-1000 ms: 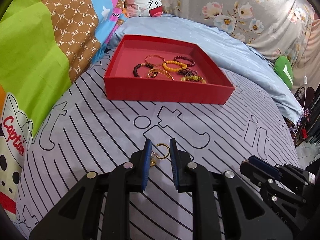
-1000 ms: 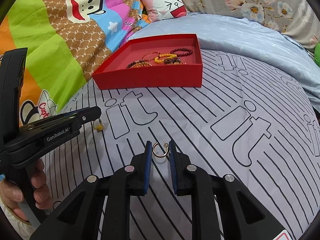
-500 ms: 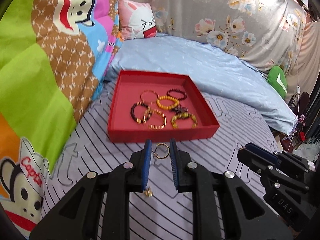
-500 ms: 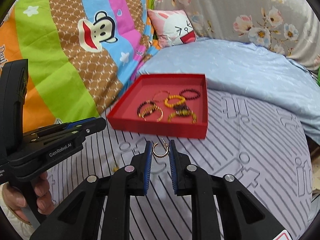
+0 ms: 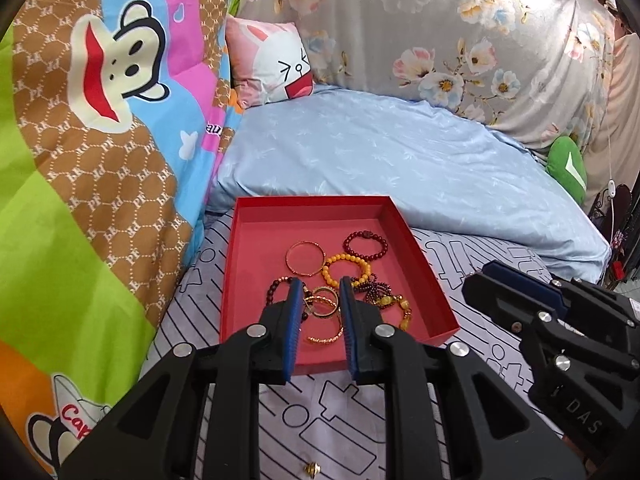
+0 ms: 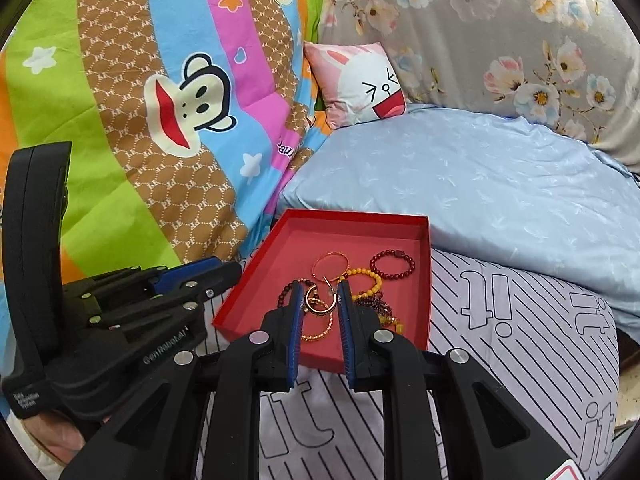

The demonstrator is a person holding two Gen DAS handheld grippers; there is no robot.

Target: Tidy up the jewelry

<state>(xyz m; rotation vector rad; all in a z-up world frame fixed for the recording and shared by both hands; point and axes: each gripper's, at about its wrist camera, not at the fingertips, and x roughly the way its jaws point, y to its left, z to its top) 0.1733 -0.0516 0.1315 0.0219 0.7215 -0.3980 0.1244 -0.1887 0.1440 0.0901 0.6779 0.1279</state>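
My left tongs [image 5: 319, 300] are clamped on a gold hoop earring [image 5: 325, 305], held crosswise between the blue pads [image 5: 294, 320]; my right tongs [image 6: 319, 300] are clamped on a second hoop earring [image 6: 320, 303], rose-gold with a thin post sticking up from its top; both pairs are raised above the near half of the red tray [image 5: 256, 240]; the tray sits on the striped grey bedsheet [image 5: 360, 420], its far edge against a pale blue quilt [image 5: 380, 152]

In the tray: a plain gold bangle [image 5: 305, 258] toward the middle; a dark red bead bracelet [image 5: 366, 243] to its right; a yellow bead bracelet [image 5: 347, 270] touching the bangle; a dark brown bead bracelet [image 5: 276, 290] at left, partly behind the left pad; a twisted gold bangle [image 5: 326, 336] nearest me; a tangle of dark and amber beads [image 5: 386, 300] at right; several of these overlap and I cannot separate them cleanly

A small gold piece [image 5: 311, 468] lies loose on the sheet below the left tongs, outside the tray; too small to tell what it is

From the left camera the right tool shows at the right edge; from the right camera the left tool shows at the left with a hand [image 6: 52, 436] under it

Behind: a bunny cushion [image 5: 276, 64], a bright monkey-print blanket [image 5: 100, 140], a floral cloth [image 5: 460, 32]
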